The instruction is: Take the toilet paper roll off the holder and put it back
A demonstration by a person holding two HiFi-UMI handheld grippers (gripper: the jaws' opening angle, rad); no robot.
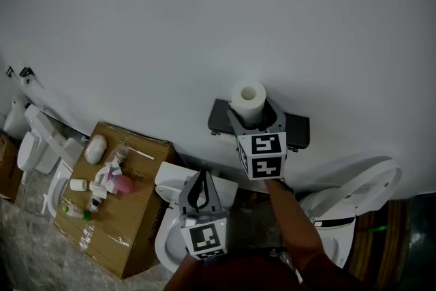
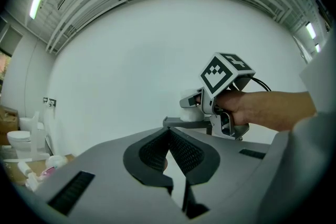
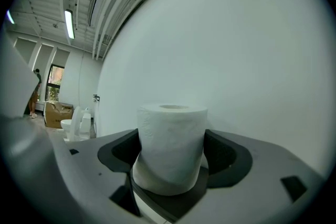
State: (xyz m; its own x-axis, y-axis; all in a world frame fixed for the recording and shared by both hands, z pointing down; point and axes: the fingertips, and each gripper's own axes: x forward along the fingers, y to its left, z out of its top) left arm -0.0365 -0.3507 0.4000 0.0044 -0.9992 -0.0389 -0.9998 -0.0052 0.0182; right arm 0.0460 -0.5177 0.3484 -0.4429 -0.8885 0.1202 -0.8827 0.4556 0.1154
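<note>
Grey jaws of your left gripper (image 2: 169, 139) sit pressed together on nothing, low and close to you. Beyond them, your right gripper (image 1: 253, 119) is clamped on the lower half of the upright toilet paper roll (image 3: 170, 149). The soft paper could crush or tip out if you squeeze unevenly. Your right arm stretches forward, holding the roll right at the dark holder (image 1: 298, 127) on the white wall (image 1: 204, 24).
</note>
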